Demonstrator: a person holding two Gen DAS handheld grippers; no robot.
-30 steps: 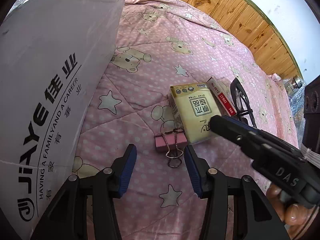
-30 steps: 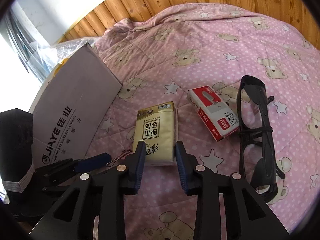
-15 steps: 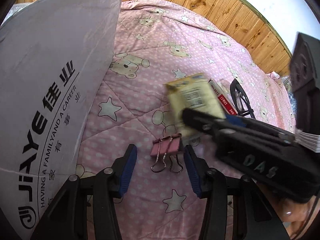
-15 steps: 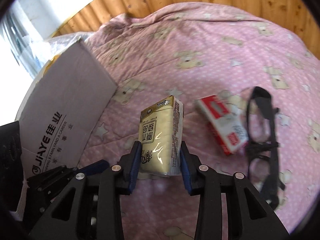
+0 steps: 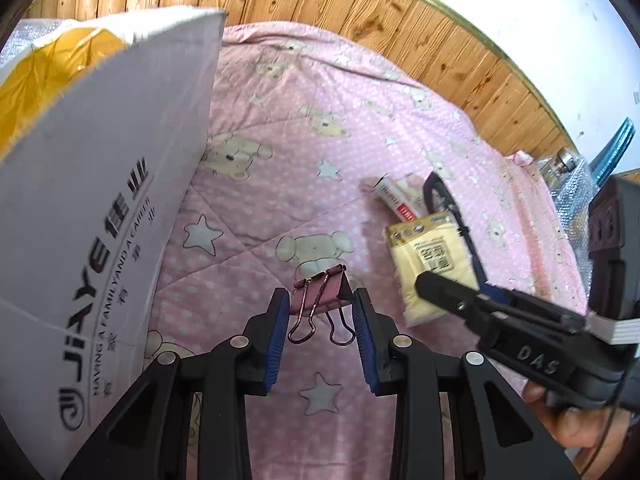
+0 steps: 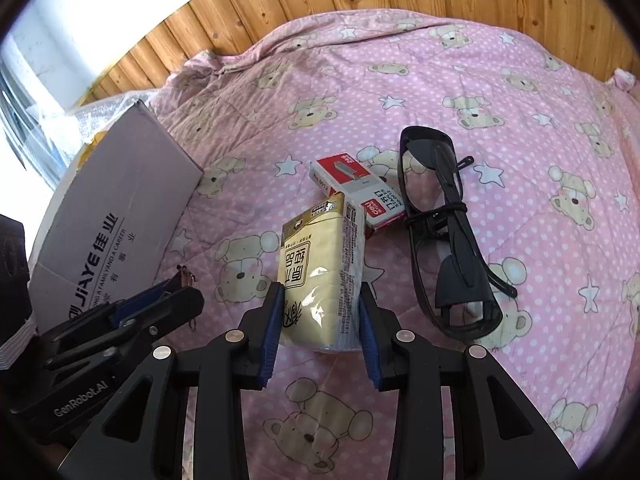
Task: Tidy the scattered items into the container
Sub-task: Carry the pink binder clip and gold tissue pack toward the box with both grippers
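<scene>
Cardboard box [image 5: 100,208] at bed's left side. Left gripper [image 5: 320,320]: jaws clamped on pink binder clip [image 5: 322,294], nearest the box. Right gripper [image 6: 320,320]: jaws clamped on tissue pack [image 6: 320,272], long axis running out along the jaws, box off to its left.

L gripper [image 5: 320,320] clamps pink binder clip [image 5: 322,294]; R gripper [image 5: 448,294] grips tissue pack [image 5: 430,256].

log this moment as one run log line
left gripper: shut on clip | right gripper: shut on tissue pack | staples, glasses: on quilt | box: left
</scene>
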